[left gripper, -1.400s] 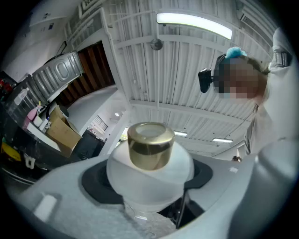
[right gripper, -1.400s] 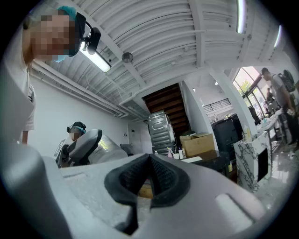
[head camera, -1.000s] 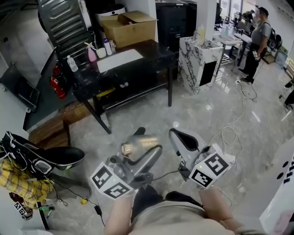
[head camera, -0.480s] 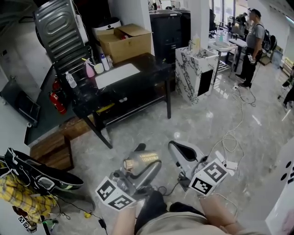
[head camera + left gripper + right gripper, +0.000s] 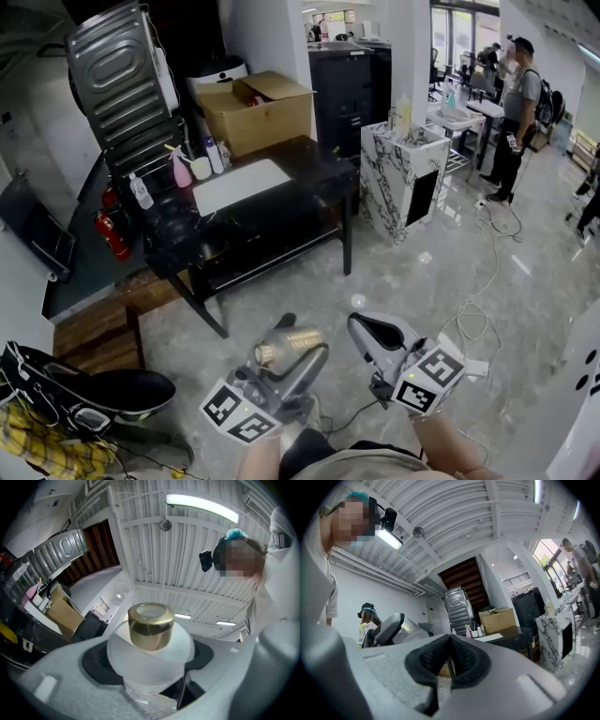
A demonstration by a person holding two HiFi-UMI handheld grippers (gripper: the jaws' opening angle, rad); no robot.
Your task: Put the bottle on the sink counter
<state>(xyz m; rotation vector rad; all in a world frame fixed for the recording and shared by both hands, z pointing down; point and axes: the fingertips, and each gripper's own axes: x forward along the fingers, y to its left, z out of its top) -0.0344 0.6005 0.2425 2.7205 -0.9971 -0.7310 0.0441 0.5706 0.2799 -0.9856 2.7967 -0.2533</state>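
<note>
My left gripper (image 5: 289, 345) is shut on a white bottle (image 5: 281, 349) with a gold cap, held low in front of the person and tilted with the cap pointing up. In the left gripper view the bottle (image 5: 151, 639) fills the space between the jaws, with the ceiling behind it. My right gripper (image 5: 373, 330) hangs beside it on the right, shut and empty; its dark pads (image 5: 461, 660) meet. The black counter (image 5: 309, 159) with a white rectangular inset (image 5: 240, 185) stands a few steps ahead on the marble floor.
Small bottles and a pink sprayer (image 5: 180, 169) line the counter's left end, beside a cardboard box (image 5: 258, 111). A marble cabinet (image 5: 405, 169) stands to its right. Cables (image 5: 487, 253) trail over the floor, a black stool (image 5: 122, 389) is at the left, and a person (image 5: 516, 84) stands far right.
The head view has tilted up, so the counter sits lower and nearer in frame and both grippers lie lower. The bottle stays held in the left gripper.
</note>
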